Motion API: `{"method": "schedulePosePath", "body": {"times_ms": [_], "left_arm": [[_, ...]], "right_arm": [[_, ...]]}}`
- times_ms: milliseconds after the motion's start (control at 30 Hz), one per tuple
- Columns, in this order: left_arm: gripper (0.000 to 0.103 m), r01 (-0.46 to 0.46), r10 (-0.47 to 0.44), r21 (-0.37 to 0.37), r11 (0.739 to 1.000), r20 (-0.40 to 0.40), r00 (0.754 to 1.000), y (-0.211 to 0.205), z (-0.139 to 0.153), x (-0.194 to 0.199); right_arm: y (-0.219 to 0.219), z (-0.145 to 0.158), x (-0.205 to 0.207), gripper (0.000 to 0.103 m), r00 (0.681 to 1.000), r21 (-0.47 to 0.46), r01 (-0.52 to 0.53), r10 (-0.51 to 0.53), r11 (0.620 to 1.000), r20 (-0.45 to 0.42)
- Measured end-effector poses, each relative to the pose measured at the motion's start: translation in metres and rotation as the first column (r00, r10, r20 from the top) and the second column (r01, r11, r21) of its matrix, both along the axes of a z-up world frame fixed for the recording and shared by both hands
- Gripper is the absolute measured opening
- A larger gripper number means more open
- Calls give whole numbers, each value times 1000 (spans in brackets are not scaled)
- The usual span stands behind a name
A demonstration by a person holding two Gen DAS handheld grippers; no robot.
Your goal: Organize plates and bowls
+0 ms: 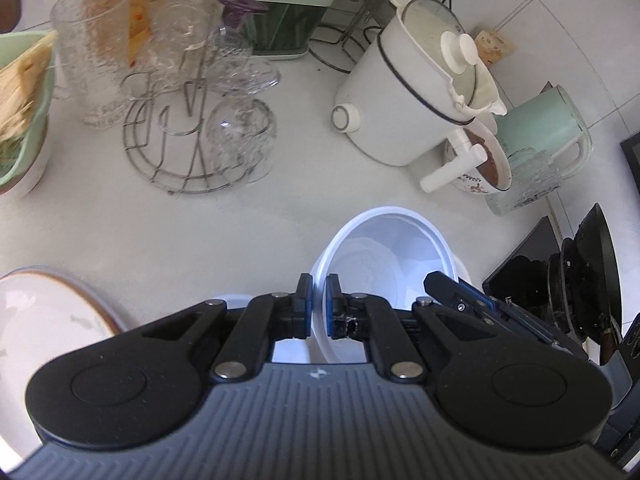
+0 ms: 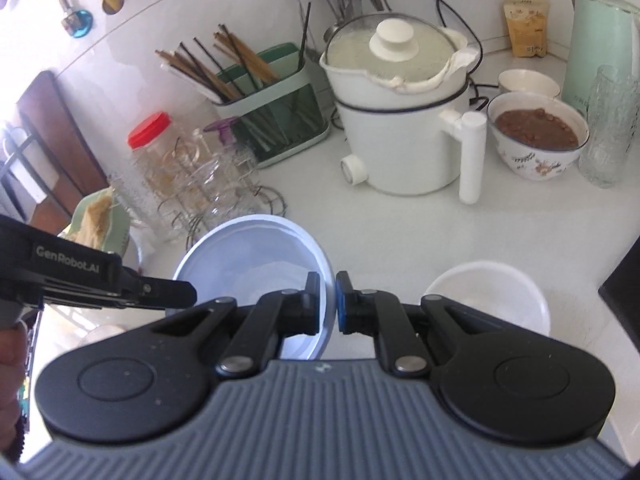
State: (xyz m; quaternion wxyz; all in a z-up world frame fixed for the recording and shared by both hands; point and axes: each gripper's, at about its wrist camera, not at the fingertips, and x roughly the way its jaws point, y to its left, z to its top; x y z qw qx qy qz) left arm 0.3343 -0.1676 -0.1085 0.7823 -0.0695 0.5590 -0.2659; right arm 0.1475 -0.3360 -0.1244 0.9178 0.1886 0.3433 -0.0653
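A pale blue-white bowl [image 1: 384,248] hangs above the white counter, held at opposite sides of its rim by both grippers. My left gripper [image 1: 318,304] is shut on the near rim, its blue pads pinching the thin wall. My right gripper [image 2: 328,302] is shut on the same bowl [image 2: 256,256] at its right rim. In the right wrist view the left gripper [image 2: 186,294] reaches in from the left to the rim. A second white bowl [image 2: 488,300] sits on the counter to the right. A brown-rimmed white plate [image 1: 52,312] lies at the lower left.
At the back stand a white electric pot [image 2: 400,120], a floral bowl of brown food [image 2: 536,136], a mint kettle [image 2: 600,48], a ribbed glass [image 2: 608,128], a chopstick holder [image 2: 272,108] and a wire rack of glasses [image 1: 192,120]. A dark stovetop [image 1: 524,268] lies at the right.
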Motion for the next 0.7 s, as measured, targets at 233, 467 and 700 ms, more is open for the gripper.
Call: {"method": "schedulePosePath", "body": {"times_ms": [233,467,700], "left_arm": [[7,-53,54,29,998,-10,999,25,-10,-12],[7,-74,76,108,991,-14,997,42,-32,-25],[8,-114,118,122,986,-22,993,64,-38,-32]], "right_arm": [[18,-10,-4,11,998,61,-51,52,997,-27],[41,-28,0,13,987,76,-104,112,992,-111],[55,-39,6,13,976,106,-145,160,984,-146]]}}
